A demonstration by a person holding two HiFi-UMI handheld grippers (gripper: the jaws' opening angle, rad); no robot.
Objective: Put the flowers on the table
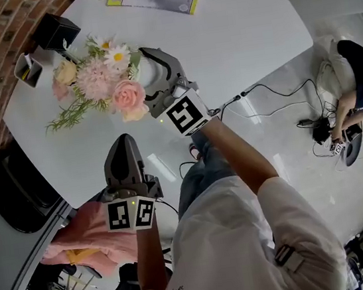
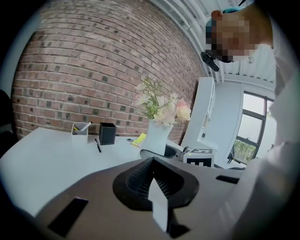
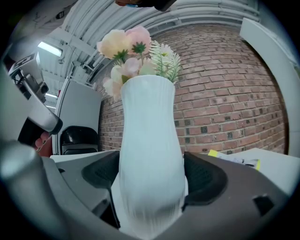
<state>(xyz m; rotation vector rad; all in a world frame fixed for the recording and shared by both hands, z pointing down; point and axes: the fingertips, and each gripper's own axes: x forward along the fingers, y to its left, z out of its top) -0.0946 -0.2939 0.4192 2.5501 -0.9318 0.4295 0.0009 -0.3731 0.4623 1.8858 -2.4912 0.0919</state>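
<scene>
Your head camera looks steeply down; the right camera crowds the vase (image 3: 150,154) between its jaws, while the left sees it beyond its own.

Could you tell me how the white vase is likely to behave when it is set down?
The vase is tall and narrow, with the flowers spread above it, so it probably tips easily. Its white body, possibly ceramic, may slip between the jaws and looks breakable.
</scene>
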